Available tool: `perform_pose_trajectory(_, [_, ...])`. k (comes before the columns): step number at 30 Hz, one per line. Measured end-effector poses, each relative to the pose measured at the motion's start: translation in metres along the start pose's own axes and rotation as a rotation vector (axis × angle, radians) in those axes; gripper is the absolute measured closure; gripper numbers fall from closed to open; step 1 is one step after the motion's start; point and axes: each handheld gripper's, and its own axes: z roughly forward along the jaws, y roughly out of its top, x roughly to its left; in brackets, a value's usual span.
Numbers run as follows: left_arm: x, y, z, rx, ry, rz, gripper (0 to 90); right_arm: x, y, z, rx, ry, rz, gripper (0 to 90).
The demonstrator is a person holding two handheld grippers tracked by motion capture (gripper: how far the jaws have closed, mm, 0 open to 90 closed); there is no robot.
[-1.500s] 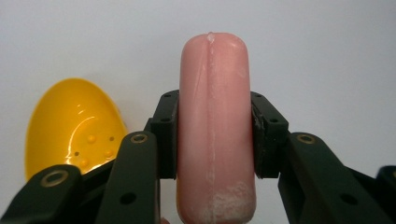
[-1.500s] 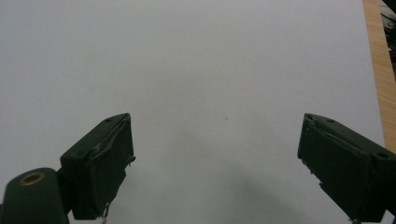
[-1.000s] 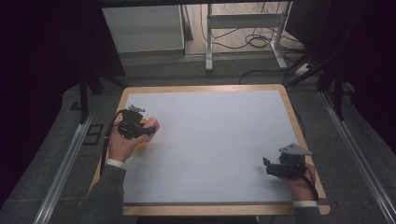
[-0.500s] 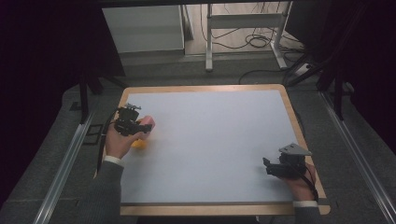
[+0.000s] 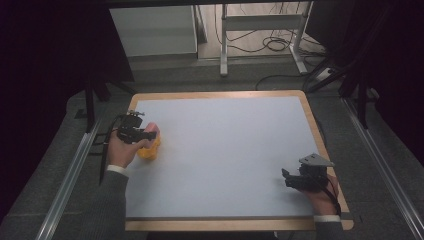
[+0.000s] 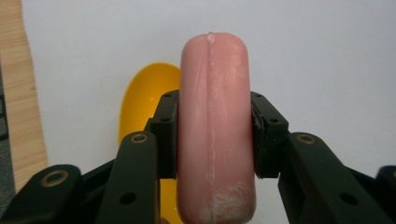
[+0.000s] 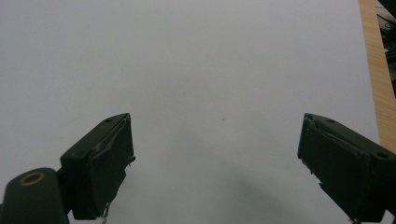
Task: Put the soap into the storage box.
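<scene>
Left tool [image 5: 146, 135] has the sausage [image 6: 215, 126] clamped, jaws pressing on both of its sides about midway along, and the pink end pokes out well past the tips. So the pick looks done; what is left, by my reading, is carrying it off and setting it down somewhere. Just under and behind the sausage sits a yellow thing [image 6: 148, 100], smooth and curved like a toy banana or a scoop, and I cannot tell whether the two touch. The right tool [image 7: 217, 163] is spread wide with nothing between its jaws, hovering low over bare white surface [image 7: 210, 60] with a strip of wooden edge [image 7: 376, 79] off to its right, so it looks idle for now. The left gripper view gives the grip in close detail: the seam down the sausage, the pale scuffing near its lower end, the jaws square on it. From the high view the sausage [image 5: 153, 130] is just a pink dab ahead of the left tool with the yellow thing [image 5: 149, 150] beside it, but there you get the layout: the right tool [image 5: 289, 179] well apart on the far side of the surface [image 5: 230, 150], and nothing else lying on it
</scene>
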Motion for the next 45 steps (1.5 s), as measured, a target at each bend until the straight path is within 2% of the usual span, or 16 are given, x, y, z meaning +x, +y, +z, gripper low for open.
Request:
perform_pose_trajectory(18, [0.015, -0.009, 0.019, 0.037, 0.021, -0.054, 60.2, 0.0, -0.001, 0.001, 0.005, 0.0, -0.003, 10.1])
perform_pose_trajectory(27, [0.017, -0.014, 0.03, 0.061, 0.022, -0.062, 60.1, 0.0, -0.001, 0.001, 0.005, -0.001, -0.006, 10.1])
perform_pose_trajectory(29, [0.017, -0.015, 0.031, 0.065, 0.024, -0.053, 59.4, 0.0, -0.001, 0.001, 0.005, -0.001, -0.005, 10.1])
perform_pose_trajectory(32, [0.015, -0.014, 0.019, -0.012, 0.014, -0.043, 43.1, 0.0, -0.001, 0.001, 0.006, -0.002, -0.005, 10.2])
perform_pose_trajectory(33, [0.015, -0.014, 0.017, -0.024, 0.015, -0.043, 38.1, 0.0, -0.001, 0.001, 0.005, -0.002, -0.005, 10.2])
perform_pose_trajectory(36, [0.014, -0.015, 0.01, -0.043, 0.017, -0.032, 30.8, 0.0, -0.001, 0.001, 0.003, -0.001, -0.006, 10.1])
perform_pose_trajectory(45, [-0.005, -0.017, -0.011, -0.125, -0.05, 0.024, 27.1, 0.001, 0.001, 0.003, 0.001, -0.002, -0.012, 10.2])
